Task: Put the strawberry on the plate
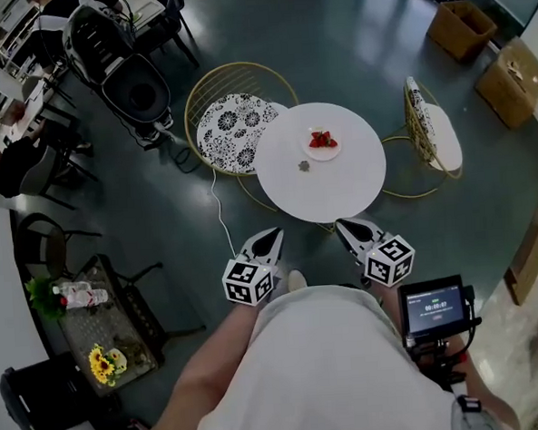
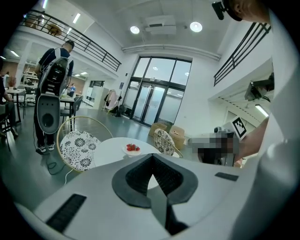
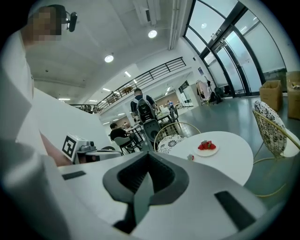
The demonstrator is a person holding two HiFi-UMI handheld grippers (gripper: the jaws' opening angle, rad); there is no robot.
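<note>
A white plate with red strawberries sits on the round white table. A small loose piece, reddish with a greyish top, lies on the table just nearer me than the plate. My left gripper and right gripper hover side by side before the table's near edge, both shut and empty. The left gripper view shows its shut jaws below the distant plate. In the right gripper view the shut jaws point toward the plate and the loose piece.
A wire chair with a patterned cushion stands left of the table, and another chair stands on the right. A white cable runs across the floor. Cardboard boxes stand far right. A side table with flowers is at my left.
</note>
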